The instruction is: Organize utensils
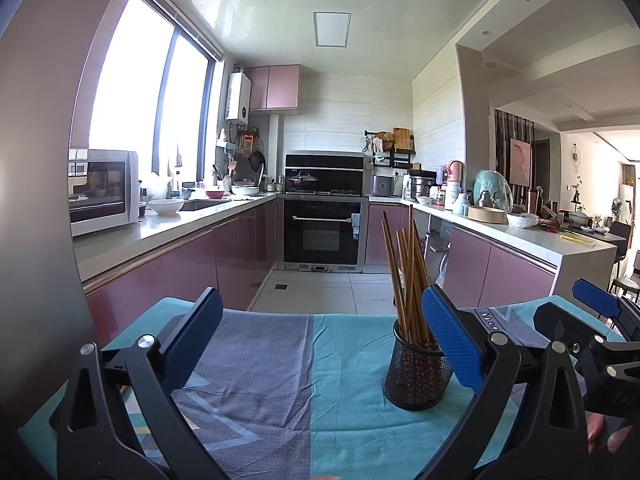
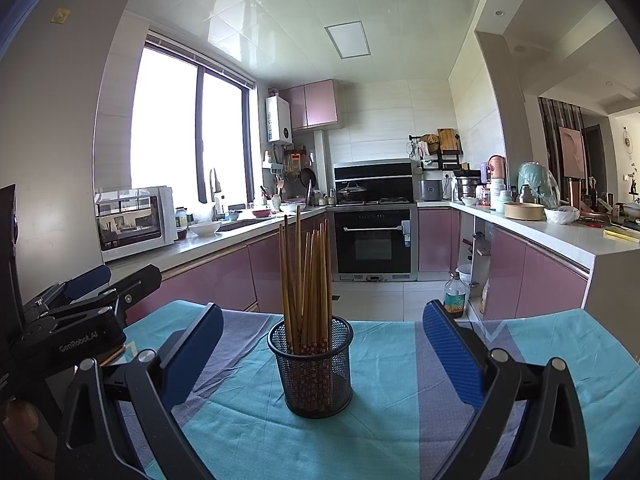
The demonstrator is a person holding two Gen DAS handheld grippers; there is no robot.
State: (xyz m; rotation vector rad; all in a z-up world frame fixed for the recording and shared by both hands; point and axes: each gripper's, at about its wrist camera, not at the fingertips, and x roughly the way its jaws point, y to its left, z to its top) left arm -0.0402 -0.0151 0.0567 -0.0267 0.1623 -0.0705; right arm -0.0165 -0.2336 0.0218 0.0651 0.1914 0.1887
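Chopsticks (image 2: 306,280) stand upright in a mesh cup (image 2: 314,368) on the cloth-covered worktop (image 2: 400,420). The left gripper (image 1: 320,340) and right gripper (image 2: 322,350) are both spread wide, holding nothing.

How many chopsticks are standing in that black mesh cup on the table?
About 10, though overlap hides some. All chopsticks stand upright, bunched together inside the mesh cup, patterned ends down, on the blue tablecloth. None lie outside it.

White lettering "GenRobot.AI" stands on the black body of the left gripper (image 2: 86,280), seen at the left of the right gripper's view. The printed stickers on the tall grey fridge (image 2: 60,80) above it are too small to read.
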